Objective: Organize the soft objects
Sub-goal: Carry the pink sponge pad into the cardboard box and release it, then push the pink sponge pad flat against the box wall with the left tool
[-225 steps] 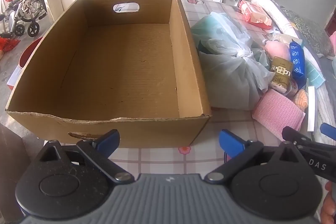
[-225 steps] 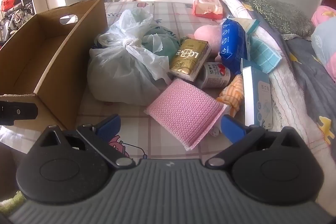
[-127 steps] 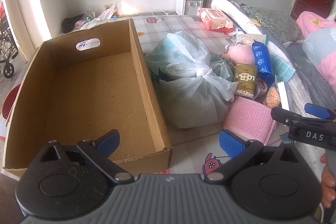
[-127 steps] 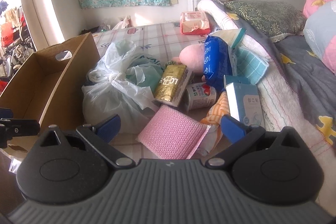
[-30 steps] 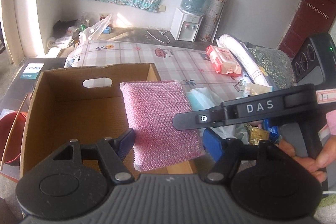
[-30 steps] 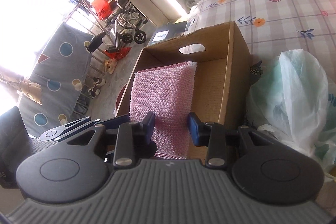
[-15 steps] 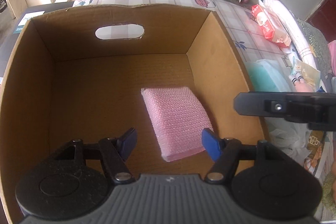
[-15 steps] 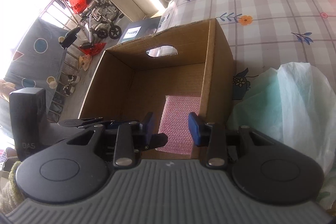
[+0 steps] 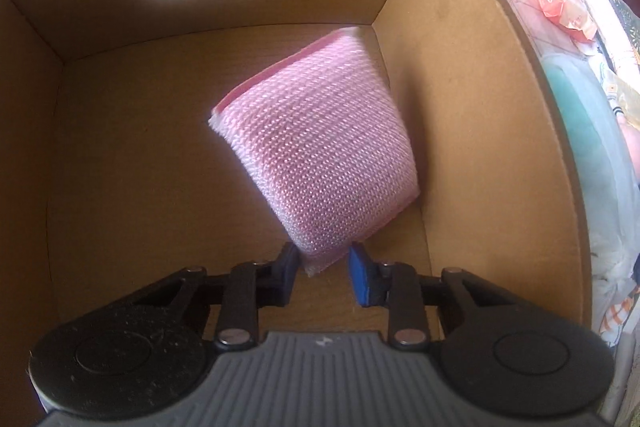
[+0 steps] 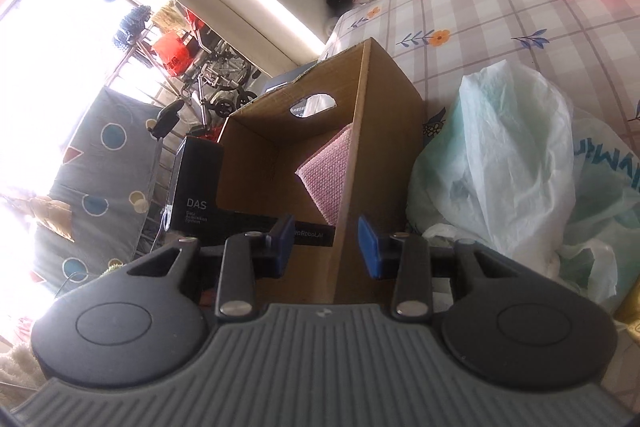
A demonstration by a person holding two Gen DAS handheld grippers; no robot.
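Cardboard box (image 9: 460, 75): stands on the bed. Pink sponge pad (image 9: 320, 147) inside it, tilted, long axis running from near-centre to the far right corner. Left gripper (image 9: 322, 273), just closed, pinches its near corner. Right gripper (image 10: 324, 245): narrow, empty, outside the box.

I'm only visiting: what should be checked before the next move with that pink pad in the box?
1. Left gripper holds pink pad: ok, its jaws have just been closing and pinch the near corner.
2. Pad inside cardboard box: ok.
3. Pad lying flat: not ok, it is tilted.
4. Pad touching the box's right wall: cannot tell.
5. Right gripper free: ok, jaws apart, nothing held.
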